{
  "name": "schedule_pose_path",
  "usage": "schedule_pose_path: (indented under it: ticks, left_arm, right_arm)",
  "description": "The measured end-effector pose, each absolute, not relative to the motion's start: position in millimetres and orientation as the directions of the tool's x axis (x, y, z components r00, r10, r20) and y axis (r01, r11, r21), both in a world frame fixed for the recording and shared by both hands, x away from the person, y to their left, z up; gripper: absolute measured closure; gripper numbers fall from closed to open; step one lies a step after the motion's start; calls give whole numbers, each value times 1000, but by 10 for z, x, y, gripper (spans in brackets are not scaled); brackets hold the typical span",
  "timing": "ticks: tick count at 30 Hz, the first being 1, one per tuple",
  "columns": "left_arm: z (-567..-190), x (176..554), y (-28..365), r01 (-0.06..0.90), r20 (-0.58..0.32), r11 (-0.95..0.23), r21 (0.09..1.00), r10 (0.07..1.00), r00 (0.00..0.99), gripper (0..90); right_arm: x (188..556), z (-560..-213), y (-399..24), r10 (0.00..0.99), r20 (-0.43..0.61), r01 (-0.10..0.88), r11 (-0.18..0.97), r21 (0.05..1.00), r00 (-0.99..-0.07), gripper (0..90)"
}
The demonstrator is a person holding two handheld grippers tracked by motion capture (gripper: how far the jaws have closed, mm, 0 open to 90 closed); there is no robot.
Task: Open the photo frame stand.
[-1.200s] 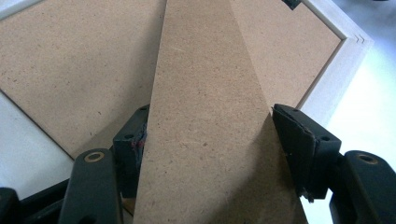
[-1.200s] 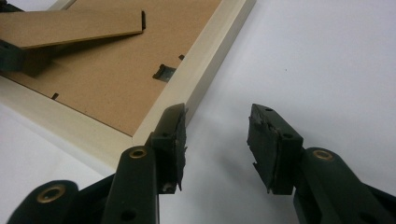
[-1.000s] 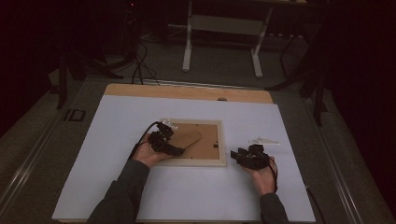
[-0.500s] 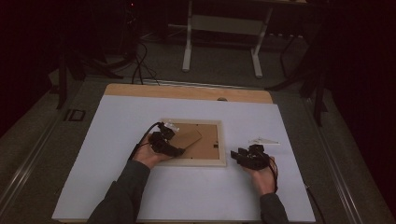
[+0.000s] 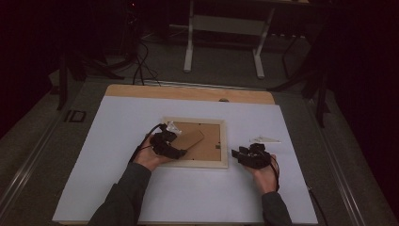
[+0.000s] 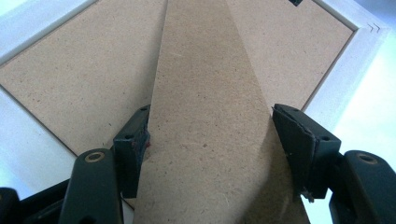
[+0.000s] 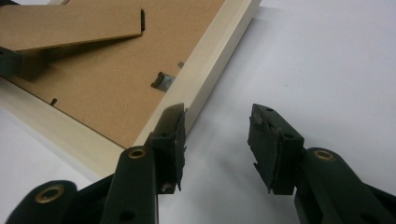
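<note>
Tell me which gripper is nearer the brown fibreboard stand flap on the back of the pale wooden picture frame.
Left. The left gripper has the brown fibreboard stand flap between its jaws, over the pale wooden picture frame. The right gripper sits open on the white tabletop beside the frame's edge.

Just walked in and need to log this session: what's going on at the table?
A person works on a picture frame lying face down on the white table. The left claw straddles the frame's brown easel stand, its pads at the stand's edges. The right claw rests open on the table beside the frame's right edge, holding nothing.
</note>
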State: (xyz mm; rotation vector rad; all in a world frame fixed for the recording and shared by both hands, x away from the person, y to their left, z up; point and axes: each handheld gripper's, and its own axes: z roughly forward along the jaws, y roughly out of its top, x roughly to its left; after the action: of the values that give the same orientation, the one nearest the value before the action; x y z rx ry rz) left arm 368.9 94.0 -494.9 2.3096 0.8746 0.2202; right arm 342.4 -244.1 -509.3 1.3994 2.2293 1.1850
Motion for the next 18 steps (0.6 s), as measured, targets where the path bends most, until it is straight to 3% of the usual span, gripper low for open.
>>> schedule_pose_path:
  ticks: [18]
  left_arm:
    - [-4933,3547,917,490,0,-562,667,658,753,362]
  right_arm:
    - [3607,-4943,-2452,833,210,621,190,761,-512,552]
